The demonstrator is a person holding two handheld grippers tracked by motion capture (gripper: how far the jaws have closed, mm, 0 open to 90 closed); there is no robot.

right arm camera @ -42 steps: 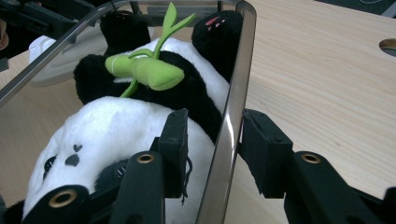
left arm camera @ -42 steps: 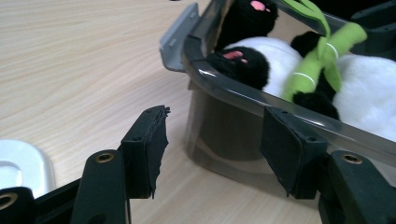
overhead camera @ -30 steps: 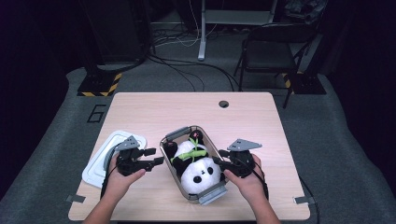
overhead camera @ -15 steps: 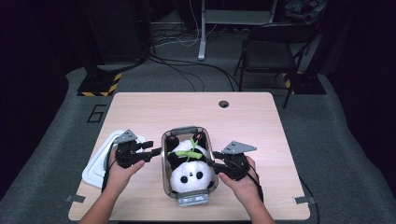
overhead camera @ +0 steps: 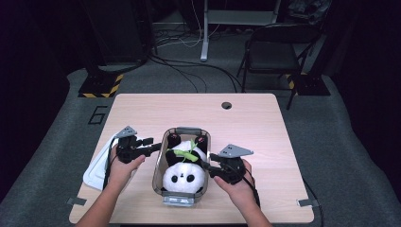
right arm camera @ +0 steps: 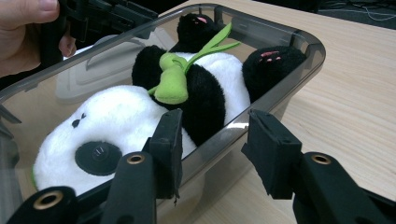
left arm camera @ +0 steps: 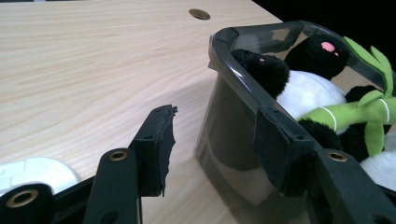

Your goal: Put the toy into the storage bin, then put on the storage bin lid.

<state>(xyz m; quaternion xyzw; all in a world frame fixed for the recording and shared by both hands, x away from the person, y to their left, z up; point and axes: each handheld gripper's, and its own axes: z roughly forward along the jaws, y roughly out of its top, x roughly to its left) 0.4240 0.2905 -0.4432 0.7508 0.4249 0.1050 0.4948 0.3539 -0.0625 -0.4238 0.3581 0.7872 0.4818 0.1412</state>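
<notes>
A grey see-through bin (overhead camera: 187, 129) stands lengthwise on the wooden table, with a panda plush (overhead camera: 184, 177) lying in it, head at the near end, a green bamboo sprig (right arm camera: 173, 84) on its chest. My left gripper (overhead camera: 157, 149) straddles the bin's left wall (left arm camera: 233, 140). Its jaws have just been closing, and the outer pad (left arm camera: 159, 149) still stands clear of the wall. My right gripper (overhead camera: 210, 161) straddles the right wall (right arm camera: 280, 93), one jaw inside by the panda (right arm camera: 116, 112) and one outside. Its jaws have just been opening, with gaps on both sides.
A white lid (overhead camera: 97, 168) lies flat at the table's left edge, under my left forearm. A round cable hole (overhead camera: 226, 105) sits near the far edge. Bare wood stretches behind and to the right of the bin. A folding chair (overhead camera: 279, 47) stands beyond the table.
The bin has swung from a diagonal to straight along the table, its near end going left. Both grippers shifted with it and still sit at its side walls.
</notes>
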